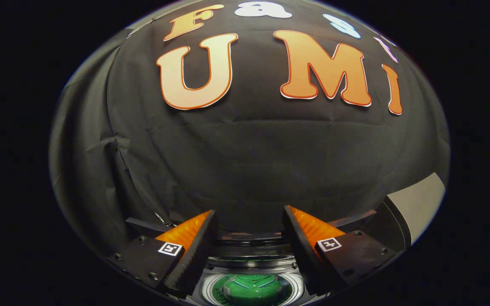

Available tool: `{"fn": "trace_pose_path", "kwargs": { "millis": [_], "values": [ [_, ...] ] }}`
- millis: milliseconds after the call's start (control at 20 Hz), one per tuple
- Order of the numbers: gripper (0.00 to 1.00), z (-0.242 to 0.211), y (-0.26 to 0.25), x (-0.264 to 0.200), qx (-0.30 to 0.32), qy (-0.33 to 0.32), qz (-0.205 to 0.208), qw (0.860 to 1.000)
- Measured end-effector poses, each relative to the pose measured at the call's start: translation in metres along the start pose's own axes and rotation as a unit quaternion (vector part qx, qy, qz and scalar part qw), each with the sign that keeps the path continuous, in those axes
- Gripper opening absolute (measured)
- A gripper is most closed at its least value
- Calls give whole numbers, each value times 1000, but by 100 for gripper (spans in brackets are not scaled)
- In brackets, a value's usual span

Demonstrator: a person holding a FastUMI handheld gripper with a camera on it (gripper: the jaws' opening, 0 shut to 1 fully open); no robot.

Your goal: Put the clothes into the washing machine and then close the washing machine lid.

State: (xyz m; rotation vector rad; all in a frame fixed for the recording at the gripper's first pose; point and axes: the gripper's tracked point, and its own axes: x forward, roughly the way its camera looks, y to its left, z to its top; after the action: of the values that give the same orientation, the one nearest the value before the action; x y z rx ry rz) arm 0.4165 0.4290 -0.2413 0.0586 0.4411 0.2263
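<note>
The washing machine (251, 265) lies low between the gripper's two fingers, seen from above and a little behind: a round chrome-rimmed opening with a dark ring beyond it. Inside the ring sits something glossy and green (253, 289) with pale lines across it; whether this is cloth, the drum's floor or a reflection cannot be told. The opening faces up toward the camera, and being round it has no long axis to speak of. Only its far half shows, the near part being cut off below the fingers.

The gripper (249, 221) hangs just above this opening with its jaws spread wide, nothing held between them. The left finger (194, 250) and the right finger (302, 250) each slant inward toward the tips, and the gap between the tips is about as wide as the visible drum rim. Each finger carries a small square marker on its outer block.

Past the fingertips a dark curved edge (351, 221) runs off to the right, apparently the machine's top or its raised lid, though which one cannot be told. Beyond it, at the far right, a pale flat panel (417, 204) stands at an angle. Left of the left finger a short dark bar (143, 224) juts out.

Behind all this rises the booth's black cloth wall (245, 157), creased on the left, close behind the machine. The open room lies straight down between the fingers and upward in front of the cloth.
</note>
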Motion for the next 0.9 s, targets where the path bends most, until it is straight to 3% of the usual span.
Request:
{"fn": "trace_pose_path", "kwargs": {
  "millis": [900],
  "values": [
    [99,-56,4,-76,-10,-23,3,1000]
  ]
}}
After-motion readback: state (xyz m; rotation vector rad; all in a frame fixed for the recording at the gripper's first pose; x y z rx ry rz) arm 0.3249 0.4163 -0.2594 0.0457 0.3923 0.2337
